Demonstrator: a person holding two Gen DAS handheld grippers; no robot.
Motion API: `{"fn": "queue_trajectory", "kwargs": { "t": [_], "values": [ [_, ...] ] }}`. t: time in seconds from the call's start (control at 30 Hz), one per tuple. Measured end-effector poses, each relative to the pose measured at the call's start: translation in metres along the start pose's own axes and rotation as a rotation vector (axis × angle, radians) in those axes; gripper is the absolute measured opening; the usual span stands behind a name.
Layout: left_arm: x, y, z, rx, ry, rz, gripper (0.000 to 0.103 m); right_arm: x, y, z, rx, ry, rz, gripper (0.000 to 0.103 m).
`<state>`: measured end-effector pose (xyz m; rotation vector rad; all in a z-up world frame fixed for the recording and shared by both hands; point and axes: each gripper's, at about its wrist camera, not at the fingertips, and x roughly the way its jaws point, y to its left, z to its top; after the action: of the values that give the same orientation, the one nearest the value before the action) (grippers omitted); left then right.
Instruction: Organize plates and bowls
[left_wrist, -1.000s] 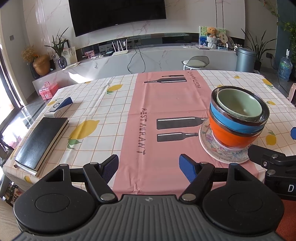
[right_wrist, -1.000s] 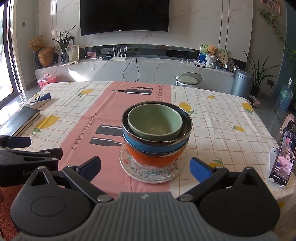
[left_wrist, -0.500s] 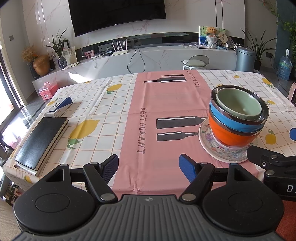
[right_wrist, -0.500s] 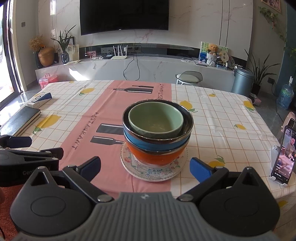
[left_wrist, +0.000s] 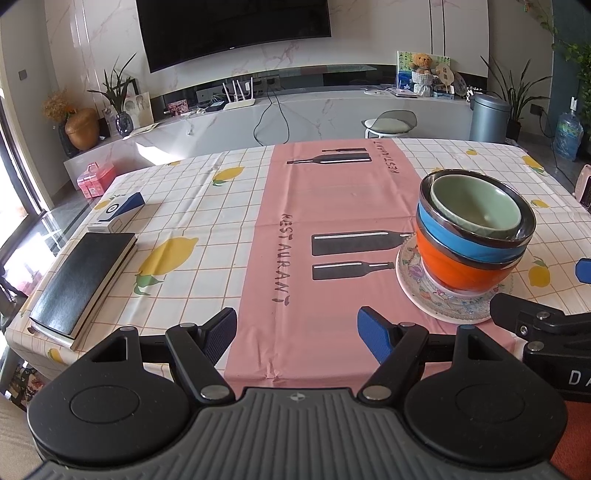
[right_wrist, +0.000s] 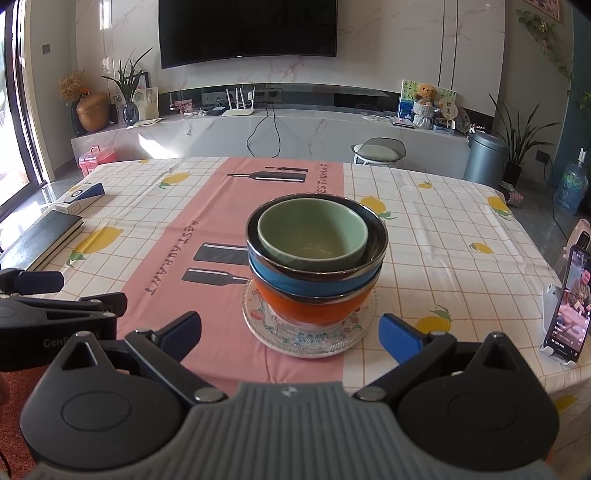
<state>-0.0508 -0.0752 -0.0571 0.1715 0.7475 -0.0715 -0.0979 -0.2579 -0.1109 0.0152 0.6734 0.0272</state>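
With both the left gripper (left_wrist: 297, 330) and the right gripper (right_wrist: 290, 332) released and empty, we find nothing has shifted: the pale green ceramic bowl (right_wrist: 313, 235) still nests in the blue-and-orange bowls (right_wrist: 314, 291) on the patterned glass plate (right_wrist: 310, 339) at twelve o'clock, so stacking looks finished

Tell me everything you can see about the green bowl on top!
The green bowl is the smallest and sits at the very top of the stack, nested inside the blue bowl. It is pale green all over, smooth and glossy like glazed ceramic, with a rounded rim and steep sides. It stands upright, leaning slightly toward one side of the blue bowl's shiny dark rim. It looks empty, with a faint pale patch at the bottom. Only the blue bowl touches it; neither gripper does.
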Motion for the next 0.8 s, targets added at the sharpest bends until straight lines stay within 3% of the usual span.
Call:
{"fn": "queue_trajectory", "kwargs": {
  "t": [0.8],
  "values": [
    [-0.0017, -0.0012, 0.0009, 0.009, -0.009, -0.005, 0.087, 0.0044, -0.0025, -0.0034, 0.016, 0.031, 0.007, 0.1]
  ]
}}
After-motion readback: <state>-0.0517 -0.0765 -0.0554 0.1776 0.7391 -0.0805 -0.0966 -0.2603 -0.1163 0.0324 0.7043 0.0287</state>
